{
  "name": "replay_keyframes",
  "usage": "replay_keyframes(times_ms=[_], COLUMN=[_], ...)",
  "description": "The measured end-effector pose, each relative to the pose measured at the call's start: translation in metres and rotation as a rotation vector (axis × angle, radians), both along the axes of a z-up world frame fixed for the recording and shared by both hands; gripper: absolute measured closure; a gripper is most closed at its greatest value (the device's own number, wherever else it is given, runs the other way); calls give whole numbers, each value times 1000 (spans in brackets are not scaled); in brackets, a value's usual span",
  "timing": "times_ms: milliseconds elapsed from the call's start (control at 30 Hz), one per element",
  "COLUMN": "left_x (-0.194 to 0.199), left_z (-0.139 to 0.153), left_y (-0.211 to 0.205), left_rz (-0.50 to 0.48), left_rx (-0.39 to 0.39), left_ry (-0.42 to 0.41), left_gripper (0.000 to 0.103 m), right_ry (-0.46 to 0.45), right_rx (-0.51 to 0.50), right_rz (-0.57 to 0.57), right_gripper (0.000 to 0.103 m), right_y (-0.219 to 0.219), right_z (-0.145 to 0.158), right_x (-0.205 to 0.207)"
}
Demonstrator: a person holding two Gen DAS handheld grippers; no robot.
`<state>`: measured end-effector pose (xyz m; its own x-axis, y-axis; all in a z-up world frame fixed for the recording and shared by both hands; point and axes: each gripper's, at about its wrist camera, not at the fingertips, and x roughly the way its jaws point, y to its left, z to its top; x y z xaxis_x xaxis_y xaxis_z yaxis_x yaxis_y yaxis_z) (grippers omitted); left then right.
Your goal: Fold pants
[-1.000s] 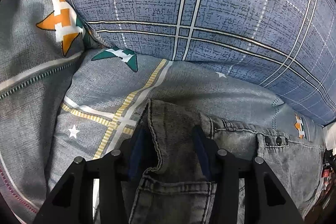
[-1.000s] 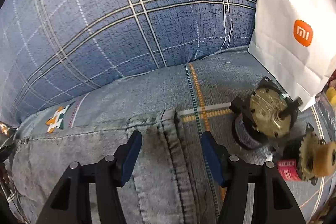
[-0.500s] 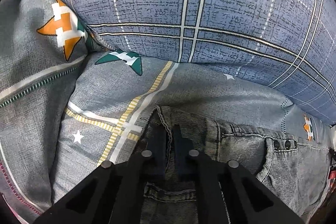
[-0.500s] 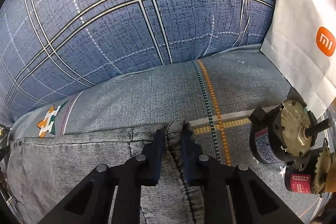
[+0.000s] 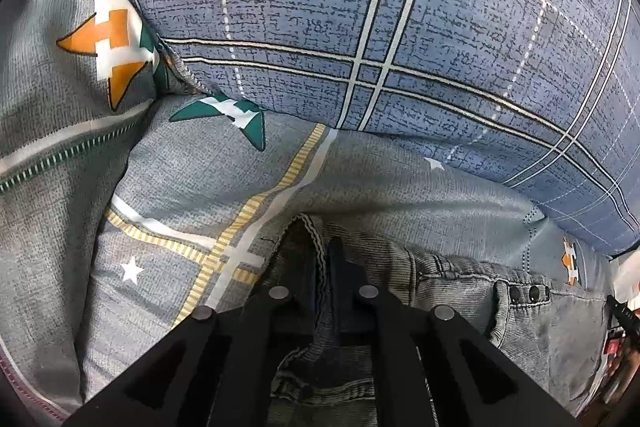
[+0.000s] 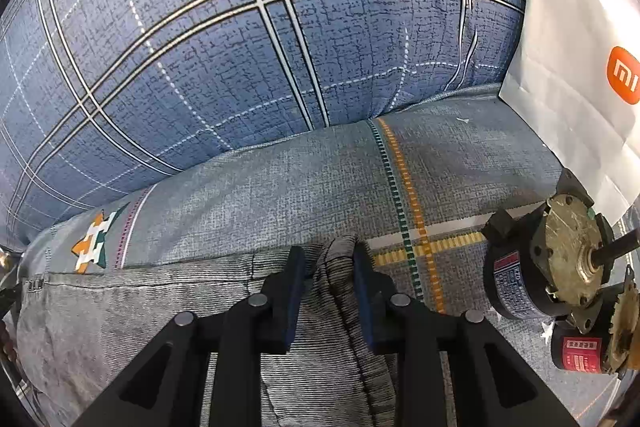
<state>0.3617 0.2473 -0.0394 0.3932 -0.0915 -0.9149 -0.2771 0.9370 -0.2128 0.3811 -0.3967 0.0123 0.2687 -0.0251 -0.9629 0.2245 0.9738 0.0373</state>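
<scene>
Jaws of the left gripper [image 5: 322, 267] are pinching one waistband corner of the grey denim pants [image 5: 460, 275] lying on the patterned bedsheet [image 5: 200, 187]; the right gripper [image 6: 329, 267] is easing open around a bunched fold at the opposite corner, the waistband running crosswise between both.

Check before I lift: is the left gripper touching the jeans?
Touching. The left wrist view shows the left gripper shut on the jeans, its pads pinching the edge seam.

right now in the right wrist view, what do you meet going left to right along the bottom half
star print on the bedsheet → right hand-held gripper, jaws opening around a pants fold → green and orange stripe → two motors
</scene>
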Motion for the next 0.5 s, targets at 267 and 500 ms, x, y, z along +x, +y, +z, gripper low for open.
replay_keyframes(times_ms=[267,500], left_x=[-18,-75], left_z=[34,107], left_y=[1,4], left_rz=[10,6], left_rx=[39,22], left_ry=[-77,-226], left_gripper=[100,100], right_ry=[-59,-170], right_rx=[-6,31], right_rz=[-9,-28], right_gripper=[88,88], right_y=[2,1], right_z=[25,80], right_x=[-8,-35])
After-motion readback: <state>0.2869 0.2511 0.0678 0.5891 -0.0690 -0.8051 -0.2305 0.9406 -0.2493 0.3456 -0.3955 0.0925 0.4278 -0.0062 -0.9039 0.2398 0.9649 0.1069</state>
